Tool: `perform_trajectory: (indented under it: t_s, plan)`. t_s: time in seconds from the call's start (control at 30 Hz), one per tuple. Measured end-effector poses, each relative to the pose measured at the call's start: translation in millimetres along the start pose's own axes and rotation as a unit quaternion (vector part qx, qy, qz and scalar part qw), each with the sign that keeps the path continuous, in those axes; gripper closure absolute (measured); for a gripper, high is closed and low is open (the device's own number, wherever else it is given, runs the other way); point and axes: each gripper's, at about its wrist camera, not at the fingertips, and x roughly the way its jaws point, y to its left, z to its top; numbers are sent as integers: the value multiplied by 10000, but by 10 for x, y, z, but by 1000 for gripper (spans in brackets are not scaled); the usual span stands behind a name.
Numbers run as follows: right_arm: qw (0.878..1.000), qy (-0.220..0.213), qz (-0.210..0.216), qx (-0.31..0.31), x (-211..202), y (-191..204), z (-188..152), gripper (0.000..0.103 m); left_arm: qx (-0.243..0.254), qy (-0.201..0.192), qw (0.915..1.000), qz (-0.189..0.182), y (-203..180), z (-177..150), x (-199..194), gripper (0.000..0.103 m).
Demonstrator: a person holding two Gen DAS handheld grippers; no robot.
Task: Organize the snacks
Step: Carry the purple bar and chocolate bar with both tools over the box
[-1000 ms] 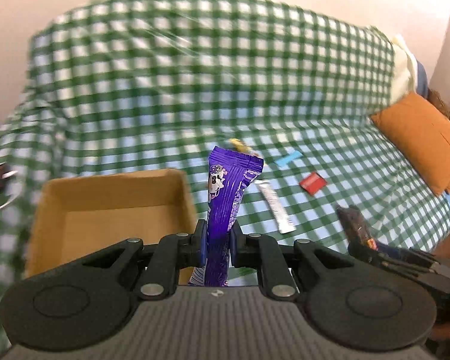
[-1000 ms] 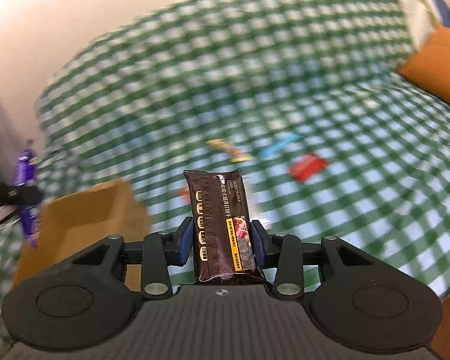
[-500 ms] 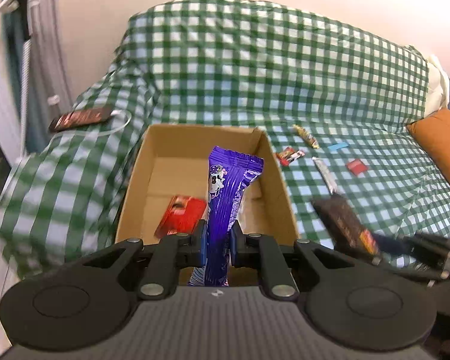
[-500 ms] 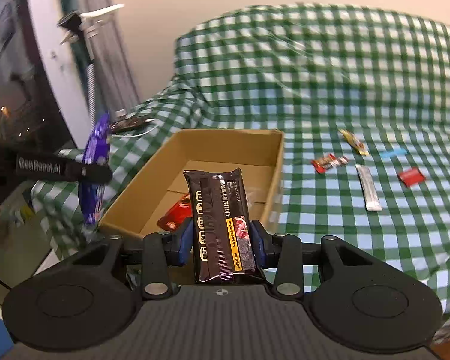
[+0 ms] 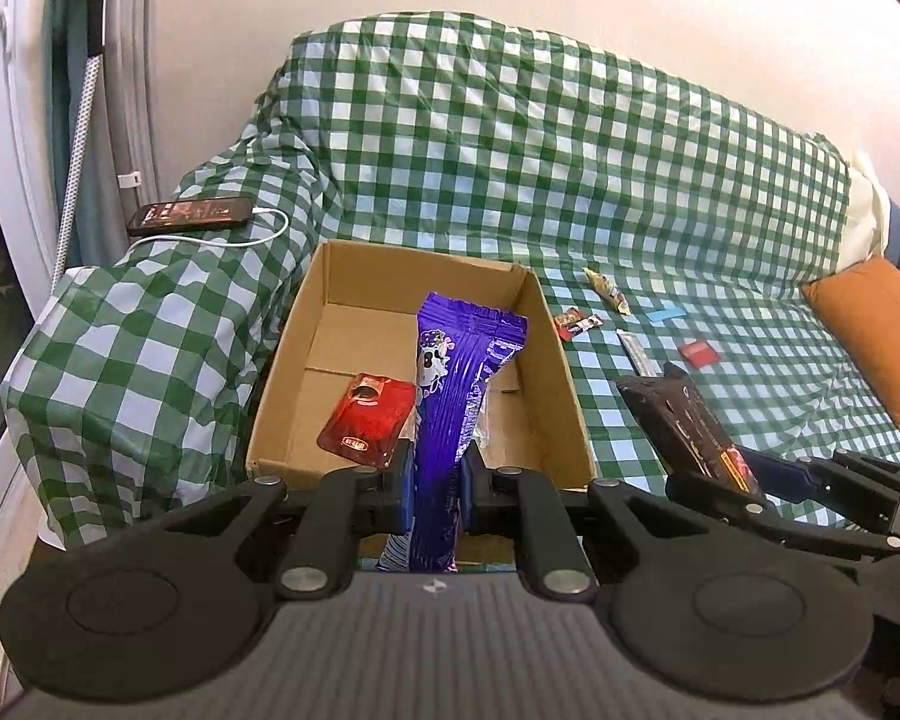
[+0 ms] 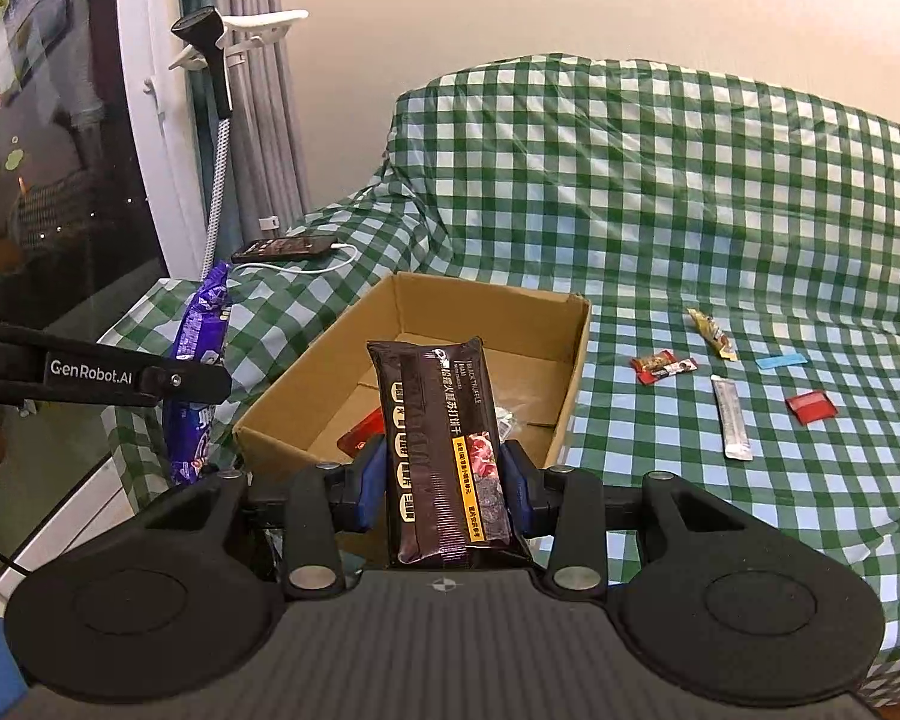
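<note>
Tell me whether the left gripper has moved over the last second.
Yes. The left gripper, shut on the purple pack, swung left: the box, earlier at its left, now lies straight ahead.

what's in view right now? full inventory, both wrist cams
cardboard box: 1, brown, open, on sofa seat by the left armrest
red pouch: 1, red, on box floor
clear wrapper: 1, transparent, in box, contents unclear
purple snack pack: 1, purple, upright in left gripper
dark cracker pack: 1, dark brown with yellow label, in right gripper
loose snacks on seat: 5; red-black, gold, blue, silver stick, red
phone: 1, black, on armrest, white cable attached
cushion: 1, orange, far right
sofa cover: 1, green-white check
left gripper: shut on purple pack
right gripper: shut on cracker pack
</note>
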Motion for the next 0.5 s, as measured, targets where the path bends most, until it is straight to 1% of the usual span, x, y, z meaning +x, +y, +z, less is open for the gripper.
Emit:
perform_trajectory:
  t_s: [0.23,0.5]
  plan:
    - [9999,37,-31,-103,-5,32,-6,61,-38,-53,10000,-47,31,-15,-16,87]
    - [9998,149,0,-153,55,29,8,60,-55,-1,10000,-51,46,-13,30,87]
